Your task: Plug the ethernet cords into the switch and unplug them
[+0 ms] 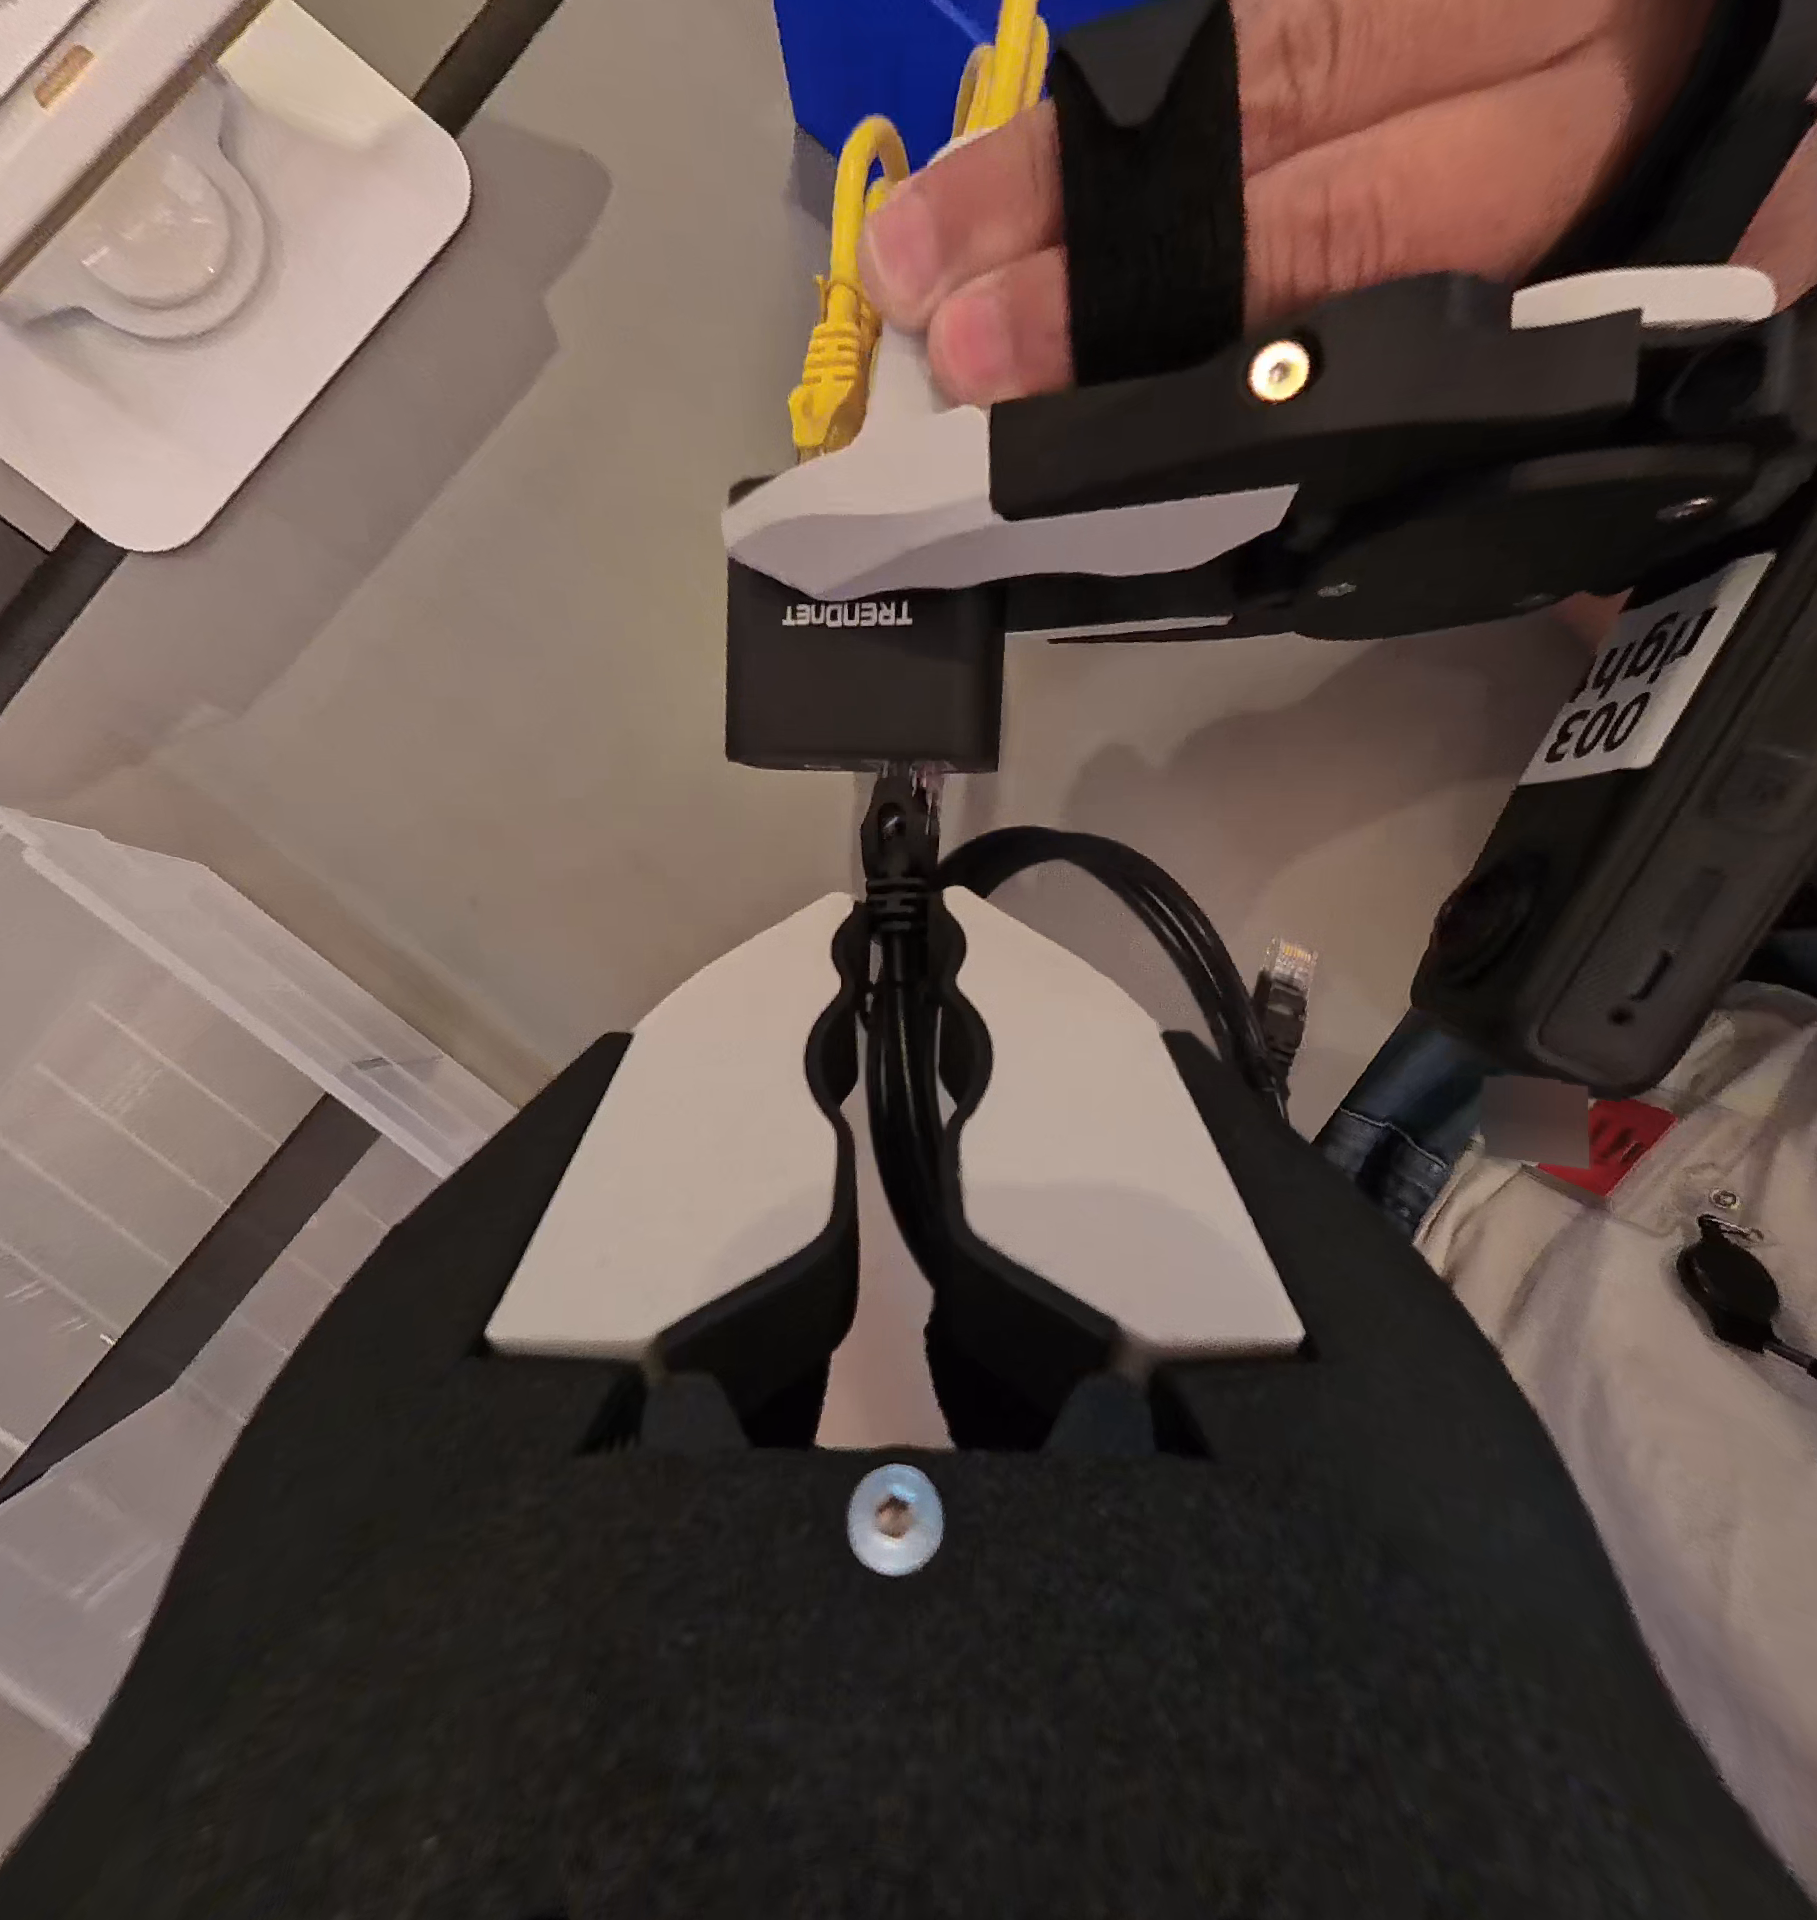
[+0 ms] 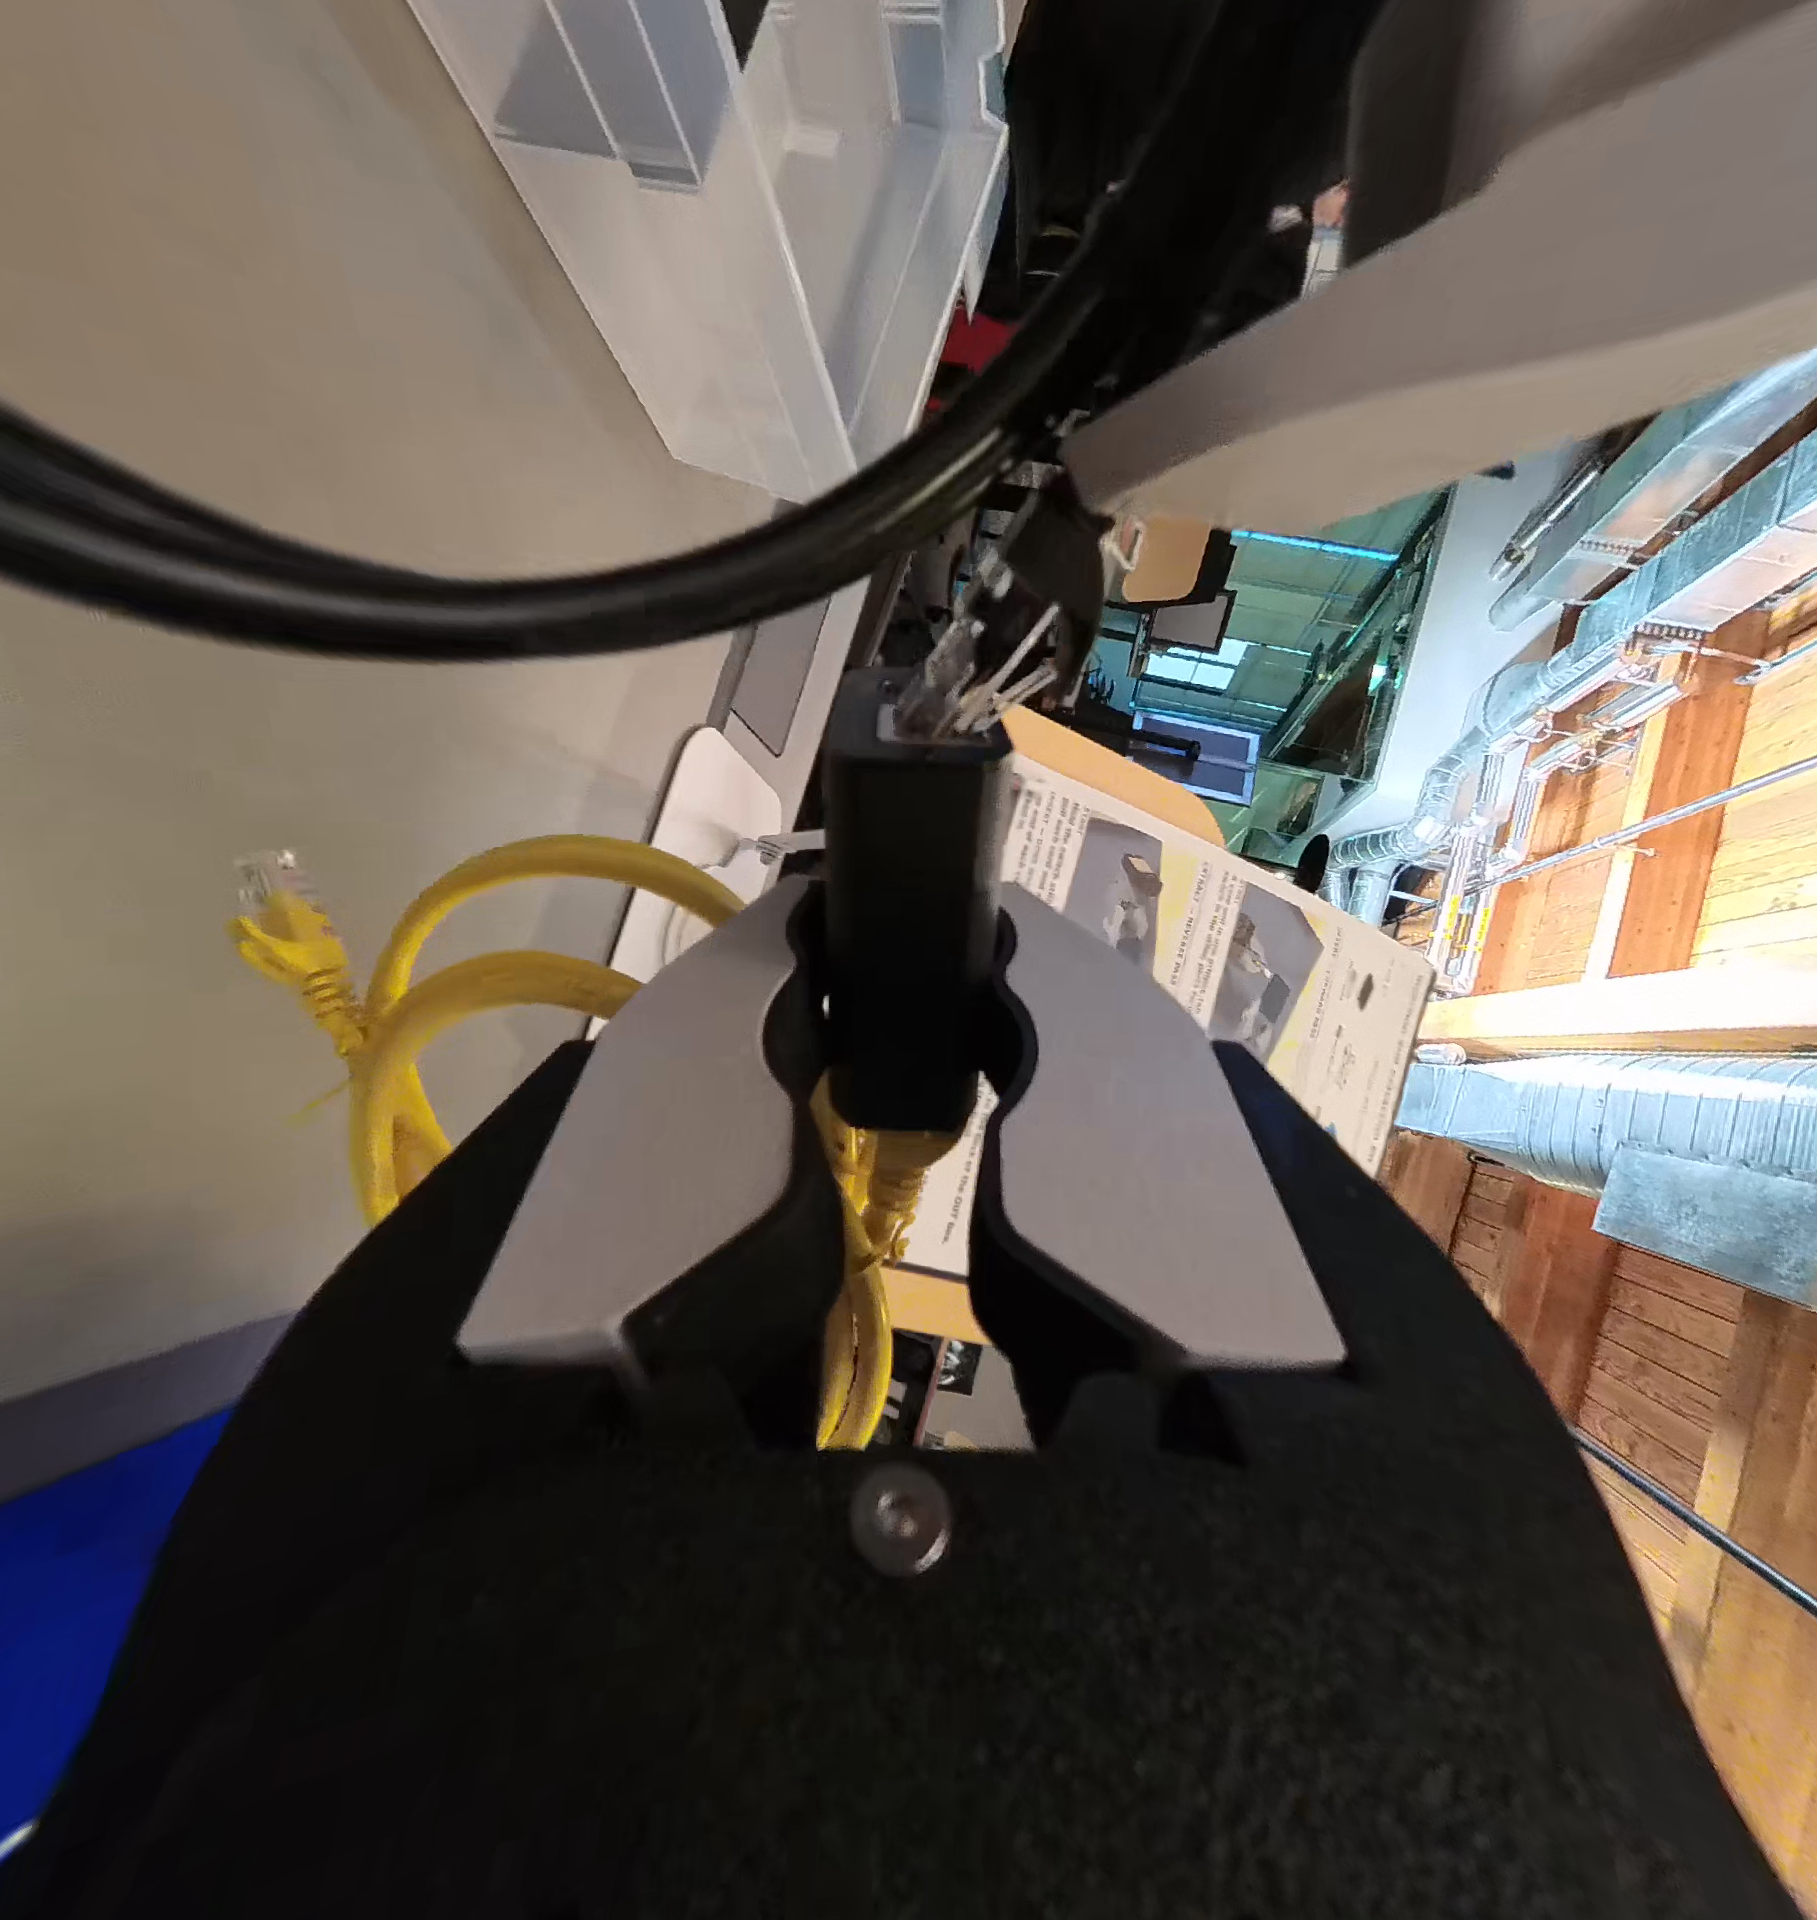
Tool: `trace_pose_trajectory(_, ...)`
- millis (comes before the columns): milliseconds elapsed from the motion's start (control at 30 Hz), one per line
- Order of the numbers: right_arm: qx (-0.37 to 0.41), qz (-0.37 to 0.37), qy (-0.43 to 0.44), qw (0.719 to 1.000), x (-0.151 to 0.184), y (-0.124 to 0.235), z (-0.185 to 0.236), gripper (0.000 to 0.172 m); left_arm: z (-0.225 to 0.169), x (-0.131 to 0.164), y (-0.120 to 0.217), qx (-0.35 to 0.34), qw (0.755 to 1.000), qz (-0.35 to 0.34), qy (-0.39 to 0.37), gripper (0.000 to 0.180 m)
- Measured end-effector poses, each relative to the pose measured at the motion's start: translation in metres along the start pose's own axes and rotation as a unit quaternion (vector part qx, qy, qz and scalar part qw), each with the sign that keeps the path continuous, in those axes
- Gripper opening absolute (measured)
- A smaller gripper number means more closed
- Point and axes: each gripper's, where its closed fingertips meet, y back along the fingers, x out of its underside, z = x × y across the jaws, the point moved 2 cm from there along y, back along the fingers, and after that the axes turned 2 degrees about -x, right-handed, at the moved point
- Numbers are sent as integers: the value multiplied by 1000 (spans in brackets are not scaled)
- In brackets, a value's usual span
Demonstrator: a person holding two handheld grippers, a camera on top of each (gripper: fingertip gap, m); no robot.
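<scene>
Two clear plastic bins (image 1: 156, 1039) stand at the left edge of the tabletop (image 1: 530, 665), with a white tray (image 1: 260, 343) beyond them. A loose bundle of yellow cord (image 1: 831, 353) lies farther back, near a blue sheet (image 1: 862, 62), partly hidden by the person's hand (image 1: 1247, 156). The left gripper (image 1: 899, 914) has its fingers (image 1: 748, 1039) nearly closed, pressing on the black cord (image 1: 899, 1039) just behind its plug (image 1: 899, 831), whose clear tip meets a port in the near edge of the black switch (image 1: 862, 675). The rest of that cord loops off to the right, its free plug (image 1: 1288, 977) hanging clear. The right gripper (image 2: 909, 987) comes in from the right and has its fingers (image 2: 675, 1091) part-way open around the switch, clamped on its two flat faces. A printed card (image 2: 1247, 987) stands behind.
</scene>
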Motion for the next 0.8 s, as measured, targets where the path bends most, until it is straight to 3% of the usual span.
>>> trace_pose_trajectory(300,-18,-54,-95,994,-3,-1,-5,25,-1,3,0,13,997,-79,25,10)
trace_pose_trajectory(667,-21,-27,-88,996,0,-1,-5,25,7,-1,-6,-8,993,-111,31,10)
trace_pose_trajectory(800,-28,-71,-128,989,5,4,-10,25,0,-8,4,36,979,-198,25,10)
